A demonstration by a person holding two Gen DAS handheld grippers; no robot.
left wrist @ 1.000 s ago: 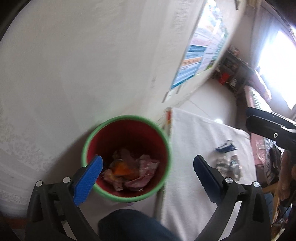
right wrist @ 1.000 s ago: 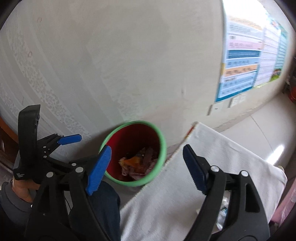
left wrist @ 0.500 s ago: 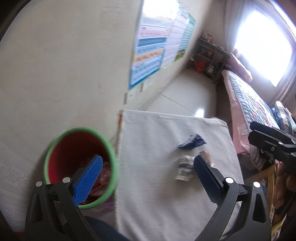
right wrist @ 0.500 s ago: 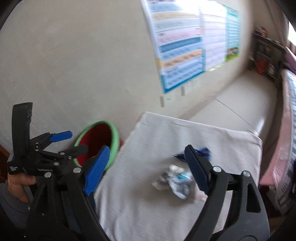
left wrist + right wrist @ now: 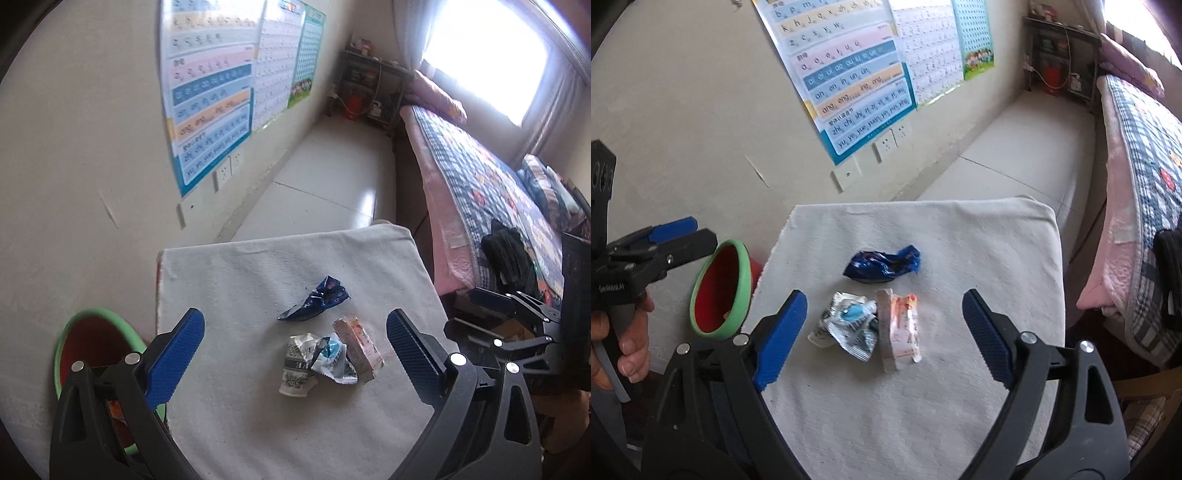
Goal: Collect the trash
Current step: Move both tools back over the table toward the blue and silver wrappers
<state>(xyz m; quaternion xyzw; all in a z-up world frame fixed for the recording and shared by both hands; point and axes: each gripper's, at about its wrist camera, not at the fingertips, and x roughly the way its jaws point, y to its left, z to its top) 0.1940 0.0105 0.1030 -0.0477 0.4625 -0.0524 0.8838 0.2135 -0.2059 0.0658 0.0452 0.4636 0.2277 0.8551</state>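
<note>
Three pieces of trash lie on a white cloth-covered table (image 5: 258, 280) (image 5: 979, 236): a crumpled blue wrapper (image 5: 317, 297) (image 5: 882, 264), a silver and blue wrapper (image 5: 314, 356) (image 5: 851, 325), and an orange and white packet (image 5: 358, 347) (image 5: 899, 328). A red bin with a green rim (image 5: 92, 339) (image 5: 720, 291) stands left of the table with trash inside. My left gripper (image 5: 295, 354) is open and empty above the trash. My right gripper (image 5: 882, 336) is open and empty, hovering over the two nearer pieces.
A wall with learning posters (image 5: 857, 81) and sockets (image 5: 886, 144) runs along the left. A bed with a patterned quilt (image 5: 491, 184) stands to the right. A dark shelf (image 5: 369, 92) stands at the far end of the tiled floor.
Both grippers swung right, away from the bin toward the table. The trash now lies between the open fingers of each gripper. Both stayed open.
</note>
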